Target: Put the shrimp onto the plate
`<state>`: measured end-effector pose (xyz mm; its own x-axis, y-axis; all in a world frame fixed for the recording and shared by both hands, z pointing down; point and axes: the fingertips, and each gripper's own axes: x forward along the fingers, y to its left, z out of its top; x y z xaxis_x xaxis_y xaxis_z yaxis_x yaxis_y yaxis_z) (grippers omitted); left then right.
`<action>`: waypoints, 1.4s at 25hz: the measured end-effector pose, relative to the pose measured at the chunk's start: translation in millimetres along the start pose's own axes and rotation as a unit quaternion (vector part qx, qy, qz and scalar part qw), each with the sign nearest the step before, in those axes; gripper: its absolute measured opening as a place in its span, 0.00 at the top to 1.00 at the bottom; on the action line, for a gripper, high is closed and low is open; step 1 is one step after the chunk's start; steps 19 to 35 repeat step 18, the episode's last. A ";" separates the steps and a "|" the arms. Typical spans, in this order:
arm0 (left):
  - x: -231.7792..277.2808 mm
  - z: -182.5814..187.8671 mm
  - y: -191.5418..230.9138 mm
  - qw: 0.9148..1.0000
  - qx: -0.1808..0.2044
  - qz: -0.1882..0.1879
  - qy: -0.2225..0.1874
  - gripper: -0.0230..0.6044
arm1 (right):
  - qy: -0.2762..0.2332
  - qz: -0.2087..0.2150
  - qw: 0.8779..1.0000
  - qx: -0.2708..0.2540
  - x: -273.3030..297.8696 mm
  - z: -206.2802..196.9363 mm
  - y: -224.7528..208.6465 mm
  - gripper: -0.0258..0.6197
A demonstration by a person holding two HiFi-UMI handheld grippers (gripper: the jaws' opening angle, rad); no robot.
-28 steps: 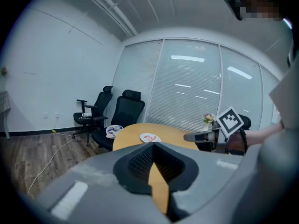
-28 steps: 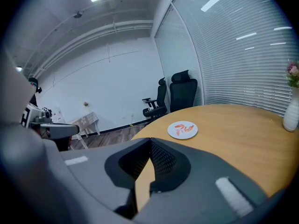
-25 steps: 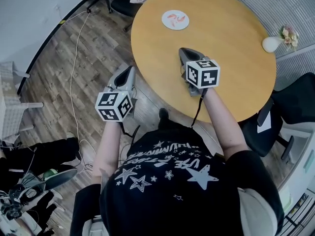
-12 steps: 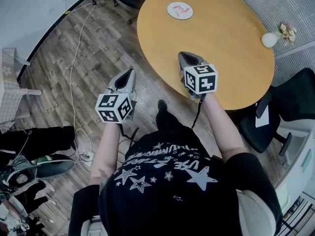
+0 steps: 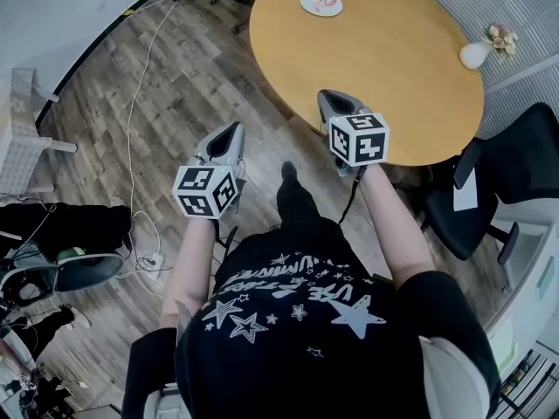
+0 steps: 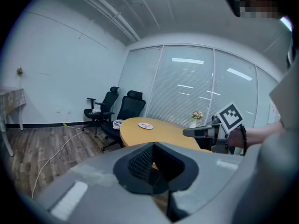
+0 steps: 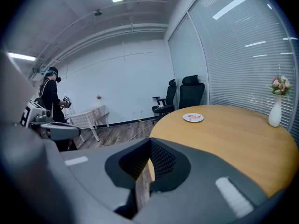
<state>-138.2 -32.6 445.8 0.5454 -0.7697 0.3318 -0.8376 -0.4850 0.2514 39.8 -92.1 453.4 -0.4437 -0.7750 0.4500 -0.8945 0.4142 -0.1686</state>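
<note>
Stands at the near edge of the round wooden bench, a gripper in each hand. Holds the right gripper over the bench's near rim, fingers pressed together on nothing. Holds the left gripper out over the wood floor, clear of the bench, fingers likewise closed and empty. Faces the shrimp, already lying on the white plate at the far side of the bench, ahead of both pairs of fingers and well apart from them. Shows a white vase of flowers at the bench's right edge and black office chairs beyond the plate.
</note>
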 end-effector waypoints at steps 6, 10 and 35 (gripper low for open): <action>-38.3 -12.7 -16.3 1.000 0.001 0.003 -0.003 0.96 | -0.006 0.005 1.000 0.000 -32.0 -11.6 22.7 0.96; -58.9 -21.7 -23.9 1.000 0.000 0.001 -0.003 0.96 | -0.008 0.007 1.000 0.002 -51.7 -22.7 39.8 0.96; -83.8 -39.0 -37.2 1.000 -0.005 -0.006 -0.006 0.96 | -0.004 0.006 1.000 0.001 -81.9 -45.5 60.9 0.96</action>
